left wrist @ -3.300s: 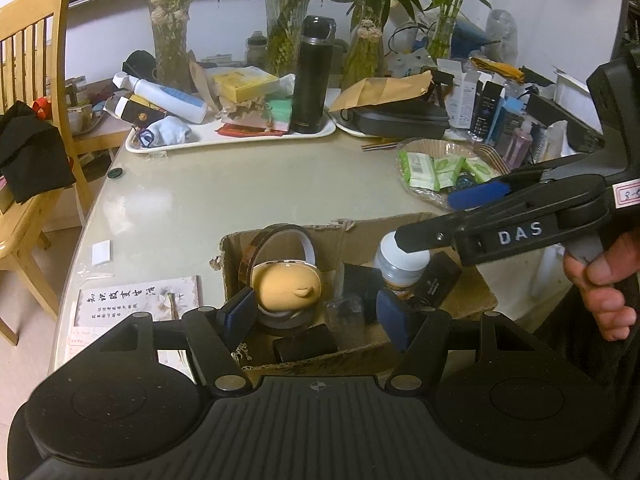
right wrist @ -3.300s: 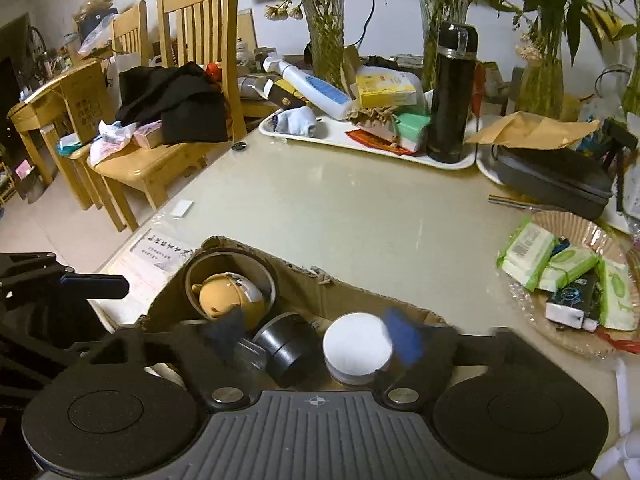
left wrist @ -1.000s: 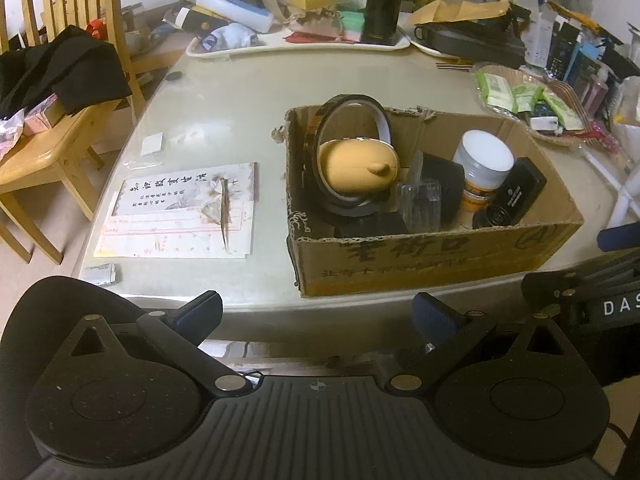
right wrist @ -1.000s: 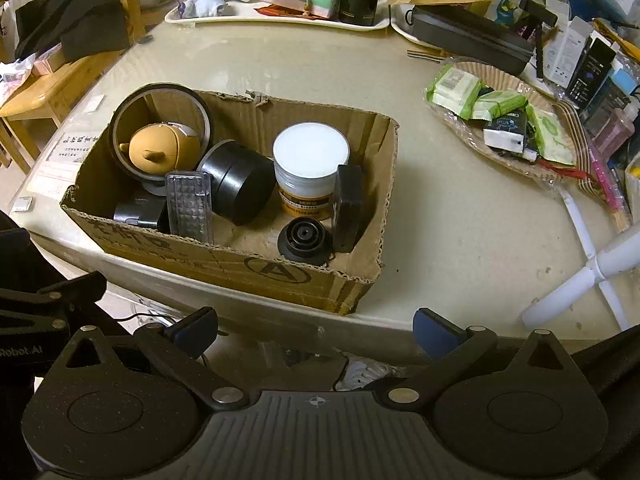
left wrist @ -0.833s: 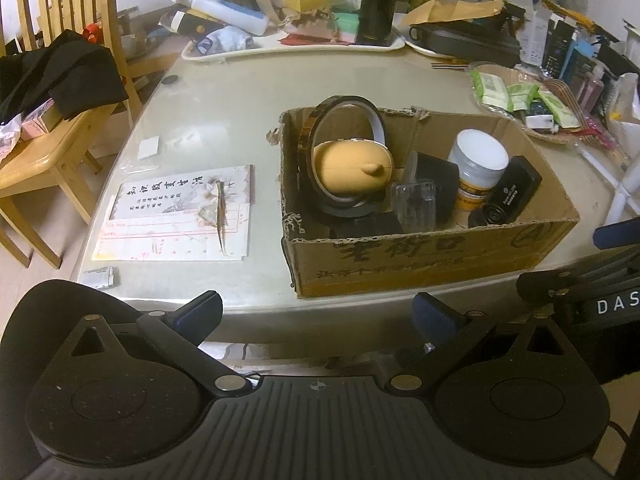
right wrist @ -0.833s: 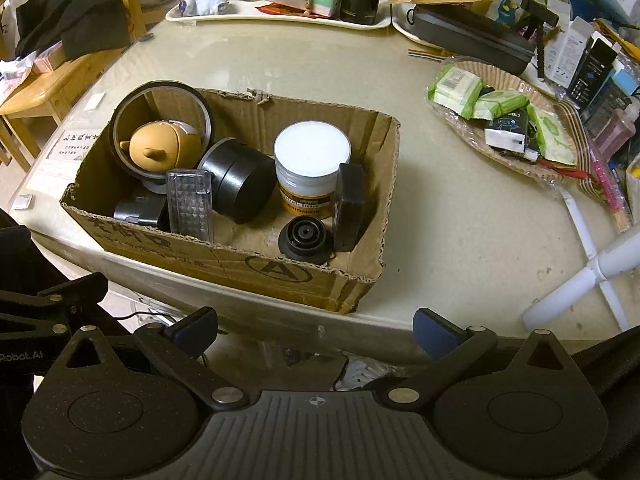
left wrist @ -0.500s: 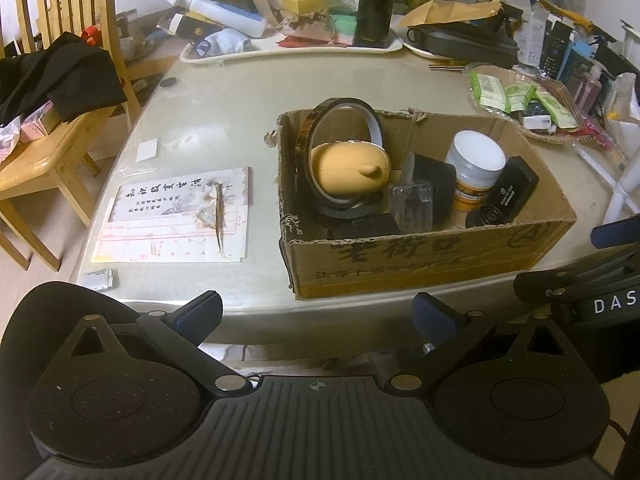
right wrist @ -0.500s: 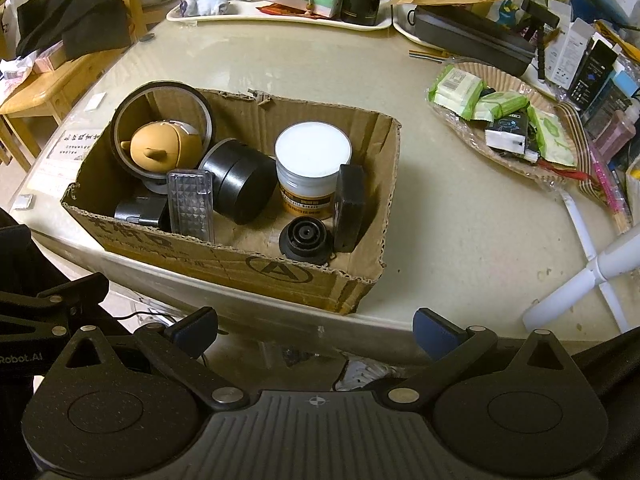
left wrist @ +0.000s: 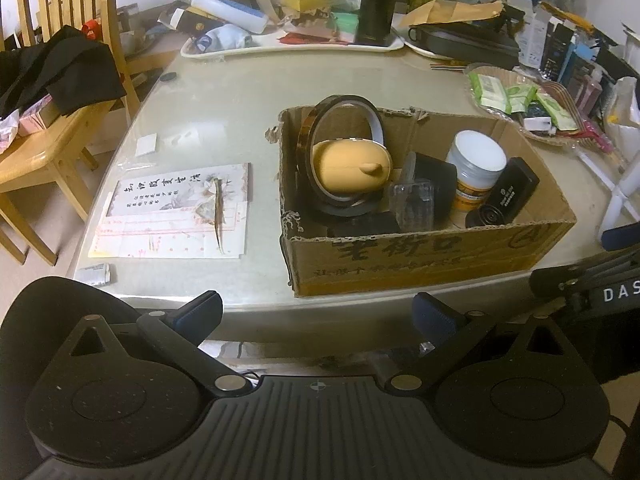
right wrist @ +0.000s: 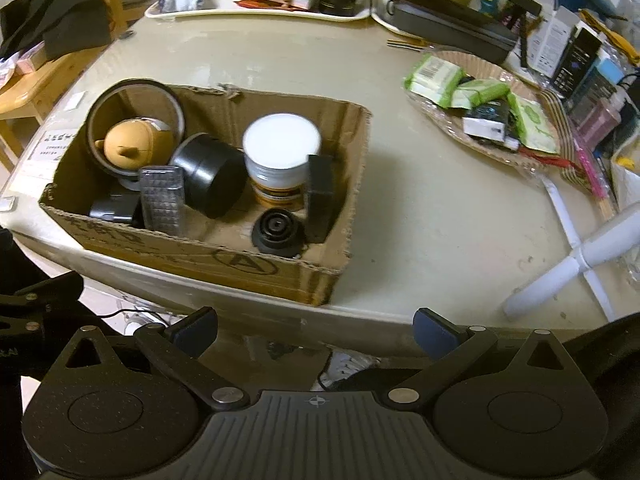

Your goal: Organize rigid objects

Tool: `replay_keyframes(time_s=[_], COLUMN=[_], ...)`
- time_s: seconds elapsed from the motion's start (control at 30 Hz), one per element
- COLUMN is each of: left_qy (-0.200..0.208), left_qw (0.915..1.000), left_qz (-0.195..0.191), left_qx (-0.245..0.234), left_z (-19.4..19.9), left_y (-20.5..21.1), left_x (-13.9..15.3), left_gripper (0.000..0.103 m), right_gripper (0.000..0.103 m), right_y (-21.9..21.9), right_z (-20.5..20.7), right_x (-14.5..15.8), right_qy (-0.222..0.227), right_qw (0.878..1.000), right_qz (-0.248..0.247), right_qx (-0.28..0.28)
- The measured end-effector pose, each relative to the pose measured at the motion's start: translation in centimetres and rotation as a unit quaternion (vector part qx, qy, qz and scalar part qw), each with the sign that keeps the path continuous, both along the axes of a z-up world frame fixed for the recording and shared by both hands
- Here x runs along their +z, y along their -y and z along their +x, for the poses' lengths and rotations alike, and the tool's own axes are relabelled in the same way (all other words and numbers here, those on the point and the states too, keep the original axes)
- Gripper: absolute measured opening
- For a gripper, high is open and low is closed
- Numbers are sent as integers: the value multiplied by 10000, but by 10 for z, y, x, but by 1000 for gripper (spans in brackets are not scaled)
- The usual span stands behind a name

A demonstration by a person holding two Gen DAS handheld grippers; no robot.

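A cardboard box (left wrist: 424, 256) on the table's near edge holds a tape roll (left wrist: 340, 156), white-lidded jar (right wrist: 282, 160) and what looks like a black cap (right wrist: 278, 232), while left gripper (left wrist: 318, 316) and right gripper (right wrist: 316, 330) hover before it, spread wide, empty.

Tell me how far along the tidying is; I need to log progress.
Looks mostly done: the white-lidded jar, yellow teapot, tape roll and black items sit inside the brown cardboard box. Nothing is in hand: the left hand-held gripper and the right hand-held gripper are open and empty, off the table. Nothing obviously remains.
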State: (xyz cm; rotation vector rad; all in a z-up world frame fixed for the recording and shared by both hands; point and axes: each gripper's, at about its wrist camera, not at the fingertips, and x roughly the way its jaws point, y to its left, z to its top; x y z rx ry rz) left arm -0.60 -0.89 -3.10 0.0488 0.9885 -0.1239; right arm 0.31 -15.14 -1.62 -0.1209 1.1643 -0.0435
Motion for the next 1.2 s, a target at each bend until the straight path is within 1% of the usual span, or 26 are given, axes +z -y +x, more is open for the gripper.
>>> replay_keyframes(time_s=[0.4,0.63,0.93,1.2], left_qy=[-79,-84,-87,-86], left_qw=[9997,9997,9992,9993], left_qz=[-209,-187,-315,-299], left_qx=[88,89,210,196], left_z=[1,1,2,1], left_y=[-5,-5,-9,-9], left_x=[0,0,0,0], left_gripper=[103,103,103,103], right_gripper=[103,103,103,103], right_y=[19,18,17,16], right_z=[-6,-6,-5,-5], right_x=[4,2,2,2], right_qy=[15,-10,-20,-24], right_qw=[9994,9996,9997,9997], right_qz=[154,132,130,120], right_qx=[-296,-244,-224,-200])
